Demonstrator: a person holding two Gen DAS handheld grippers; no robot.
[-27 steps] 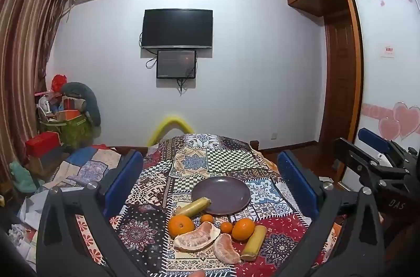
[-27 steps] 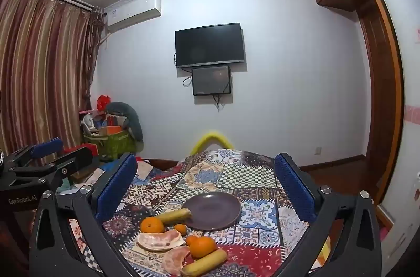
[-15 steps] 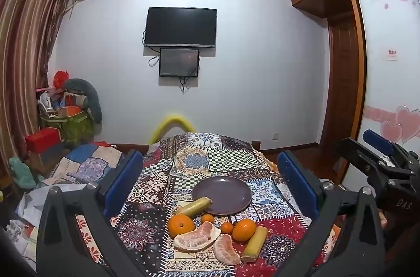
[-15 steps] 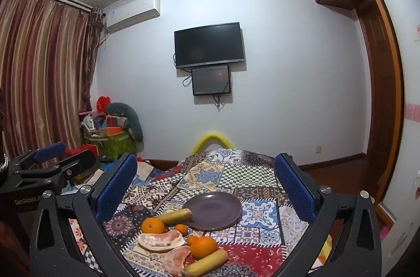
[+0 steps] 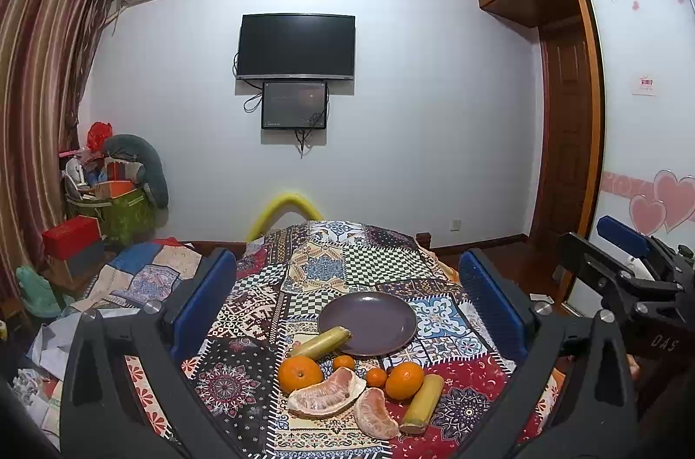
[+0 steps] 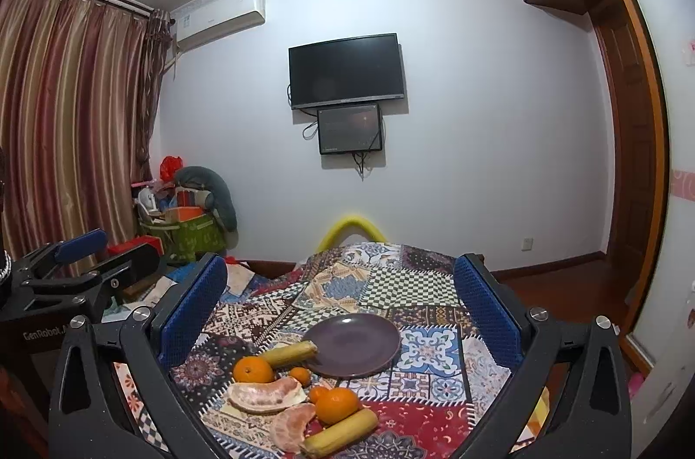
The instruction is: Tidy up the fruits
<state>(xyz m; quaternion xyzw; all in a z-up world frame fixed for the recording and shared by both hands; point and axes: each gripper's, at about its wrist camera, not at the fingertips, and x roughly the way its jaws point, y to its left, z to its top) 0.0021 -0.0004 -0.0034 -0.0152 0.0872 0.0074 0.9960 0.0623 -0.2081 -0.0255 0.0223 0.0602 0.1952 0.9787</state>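
Note:
An empty dark purple plate [image 5: 369, 322] [image 6: 354, 344] lies on a patchwork-covered table [image 5: 356, 267]. In front of it sit two large oranges [image 5: 299, 374] [image 5: 404, 380], small tangerines [image 5: 344, 362], two peeled pomelo pieces [image 5: 325, 398] [image 5: 374, 413] and two yellow-green cane pieces [image 5: 321, 341] [image 5: 422, 398]. My left gripper [image 5: 347, 302] hovers open, well back from the fruit, nothing between its blue pads. My right gripper [image 6: 341, 309] is likewise open and empty. Each gripper shows at the other view's edge.
A cluttered corner with a green box [image 5: 126, 211] and red box [image 5: 71, 237] is at the left by striped curtains. A yellow foam arc [image 5: 284, 211] stands behind the table. A TV [image 5: 297, 46] hangs on the far wall; a wooden door [image 5: 564, 137] is right.
Both views have drifted only slightly; the left gripper's view shifted a little. The fruit and plate lie as before, and both pairs of jaws stay wide.

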